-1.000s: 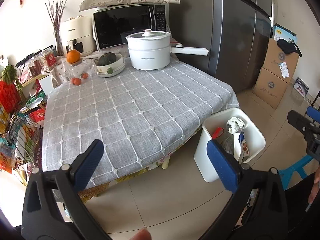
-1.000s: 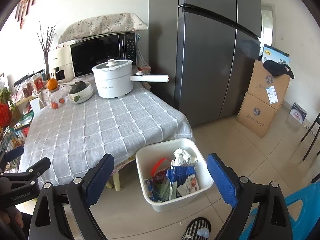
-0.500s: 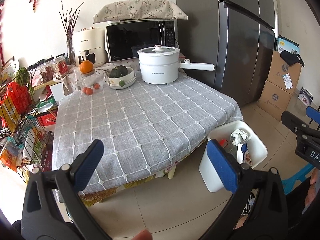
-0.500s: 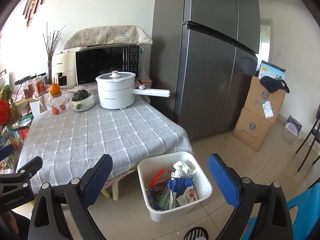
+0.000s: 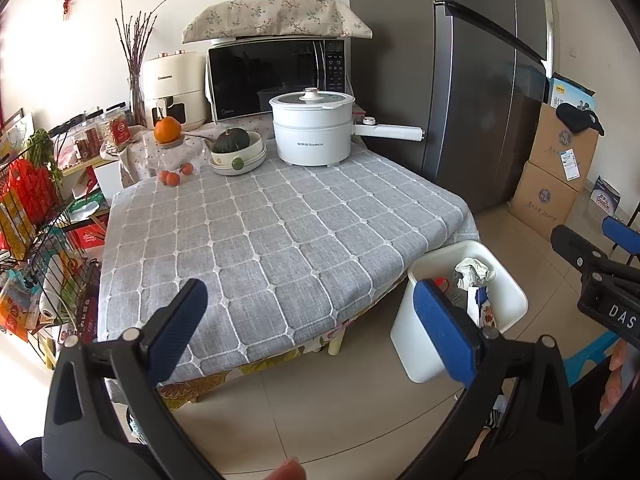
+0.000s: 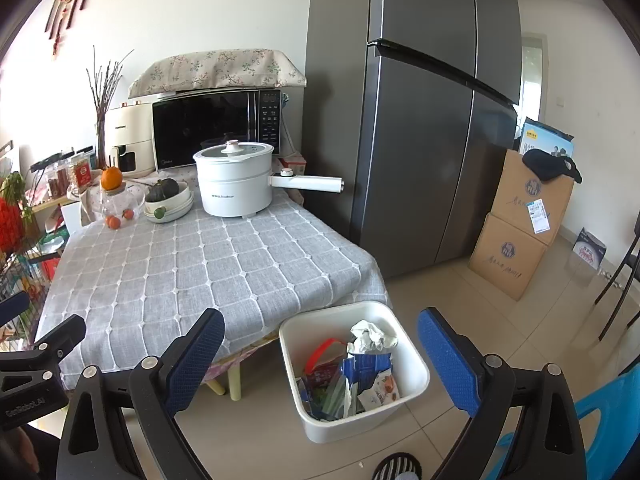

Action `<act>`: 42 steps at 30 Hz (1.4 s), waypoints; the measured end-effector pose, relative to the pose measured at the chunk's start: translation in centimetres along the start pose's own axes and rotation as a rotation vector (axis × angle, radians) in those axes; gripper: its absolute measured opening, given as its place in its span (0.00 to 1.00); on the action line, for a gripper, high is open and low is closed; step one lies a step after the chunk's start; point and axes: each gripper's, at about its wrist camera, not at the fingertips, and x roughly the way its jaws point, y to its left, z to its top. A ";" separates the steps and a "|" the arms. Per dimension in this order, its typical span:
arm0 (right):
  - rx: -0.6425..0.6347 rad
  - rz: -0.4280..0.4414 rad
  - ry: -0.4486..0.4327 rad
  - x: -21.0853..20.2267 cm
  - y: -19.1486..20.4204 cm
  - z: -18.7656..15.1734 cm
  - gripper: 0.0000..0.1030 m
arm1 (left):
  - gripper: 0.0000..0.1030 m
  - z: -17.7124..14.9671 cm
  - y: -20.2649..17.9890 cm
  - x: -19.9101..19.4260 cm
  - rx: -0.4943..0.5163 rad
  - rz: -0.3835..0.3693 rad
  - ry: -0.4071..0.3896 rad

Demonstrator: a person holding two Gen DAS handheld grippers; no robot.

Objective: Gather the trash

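Observation:
A white trash bin stands on the floor at the table's near right corner. It holds crumpled paper, a blue packet and other wrappers. It also shows in the left wrist view. My left gripper is open and empty, held back from the table's front edge. My right gripper is open and empty, above and short of the bin. The grey checked tablecloth shows no loose trash.
At the table's far end stand a white electric pot, a bowl with a green squash, a glass jar with an orange and a microwave. A fridge, cardboard boxes and a wire rack surround it.
Both grippers have risen and drawn back, so the table and bin sit lower and farther in view. Both stay open and empty.

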 end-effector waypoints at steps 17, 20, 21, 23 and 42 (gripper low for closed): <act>0.000 0.001 0.000 0.0 -0.1 0.0 0.96 | 0.99 0.1 -0.2 0.0 -0.004 -0.010 0.006; 0.001 0.001 0.000 0.0 -0.1 0.0 0.96 | 0.99 0.1 0.0 0.0 -0.007 -0.008 0.004; 0.001 0.001 0.001 0.0 -0.1 0.0 0.96 | 0.99 0.1 0.0 0.0 -0.009 -0.008 0.004; 0.002 0.002 0.000 0.0 -0.1 0.0 0.96 | 0.99 0.1 -0.1 0.0 -0.010 -0.007 0.004; 0.004 0.002 -0.003 0.0 0.1 0.1 0.96 | 0.99 0.1 -0.2 0.0 -0.012 -0.008 0.006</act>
